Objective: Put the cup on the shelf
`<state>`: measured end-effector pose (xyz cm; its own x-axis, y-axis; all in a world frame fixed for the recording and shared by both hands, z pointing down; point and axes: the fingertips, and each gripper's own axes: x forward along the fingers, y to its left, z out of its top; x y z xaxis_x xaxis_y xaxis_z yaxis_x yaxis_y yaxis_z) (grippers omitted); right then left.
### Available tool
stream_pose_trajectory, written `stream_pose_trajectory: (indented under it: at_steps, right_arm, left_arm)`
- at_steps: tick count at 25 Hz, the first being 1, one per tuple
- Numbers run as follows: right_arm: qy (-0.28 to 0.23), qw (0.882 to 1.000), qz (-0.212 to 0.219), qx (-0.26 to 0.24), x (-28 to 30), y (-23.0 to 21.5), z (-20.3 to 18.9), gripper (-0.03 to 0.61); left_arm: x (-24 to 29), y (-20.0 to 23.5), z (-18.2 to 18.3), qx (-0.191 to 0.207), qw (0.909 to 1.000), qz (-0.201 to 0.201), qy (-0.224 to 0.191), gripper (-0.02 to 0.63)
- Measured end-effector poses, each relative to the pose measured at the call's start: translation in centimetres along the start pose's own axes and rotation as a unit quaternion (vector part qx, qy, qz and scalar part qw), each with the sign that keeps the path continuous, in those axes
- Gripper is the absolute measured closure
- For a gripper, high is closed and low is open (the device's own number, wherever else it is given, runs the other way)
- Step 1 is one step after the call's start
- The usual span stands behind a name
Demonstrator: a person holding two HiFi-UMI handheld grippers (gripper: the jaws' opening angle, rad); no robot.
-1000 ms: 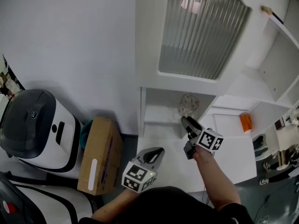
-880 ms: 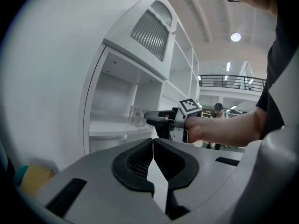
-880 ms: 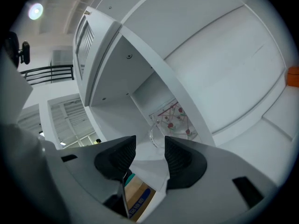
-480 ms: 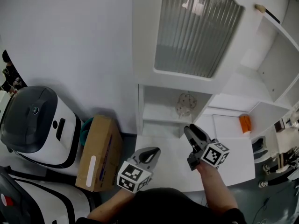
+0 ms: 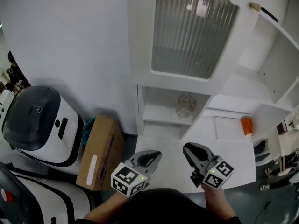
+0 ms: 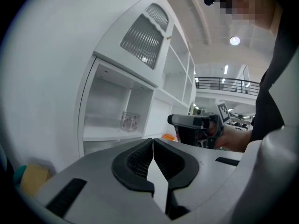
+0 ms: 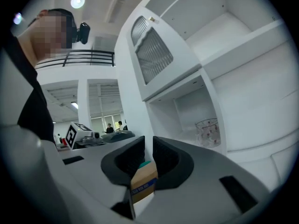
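Left tongs (image 5: 156, 154) closed; right tongs (image 5: 188, 149) empty, just closing to a slit. Cup (image 5: 185, 105) stands on shelf (image 5: 161, 115); cardboard box (image 5: 100, 155) beside.

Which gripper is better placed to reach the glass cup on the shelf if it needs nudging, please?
Right, probably. In the head view the right gripper sits almost straight below the cup, its empty jaws slightly apart, having just been closing; the left gripper is further left, jaws shut.

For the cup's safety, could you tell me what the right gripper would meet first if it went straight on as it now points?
Probably the cabinet's upright left of the compartment; depth is unclear. The glass cup stands right of that line. The gripper's empty jaws have just been closing.
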<state>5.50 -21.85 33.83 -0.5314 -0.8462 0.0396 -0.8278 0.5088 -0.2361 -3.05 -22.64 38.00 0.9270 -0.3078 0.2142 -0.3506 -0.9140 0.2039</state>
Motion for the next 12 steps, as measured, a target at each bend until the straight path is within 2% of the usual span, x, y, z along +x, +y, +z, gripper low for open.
stream_pose_trajectory:
  at_steps: [4,7,12]
  right_arm:
    - [-0.011,0.999,0.039,-0.025,-1.0,2.5,0.5,0.549]
    - [-0.018,0.998,0.064,-0.021,-1.4,3.7,0.7,0.559]
    - [-0.027,0.996,0.076,-0.028,-1.7,4.4,1.2,0.561]
  left_arm:
    - [-0.5,-1.5,0.9,0.007,0.9999,-0.01,-0.007,0.597]
    - [-1.1,-2.0,1.4,0.021,0.9997,-0.009,-0.012,0.597]
    - [-1.7,-1.6,1.5,0.034,0.9993,0.007,-0.013,0.597]
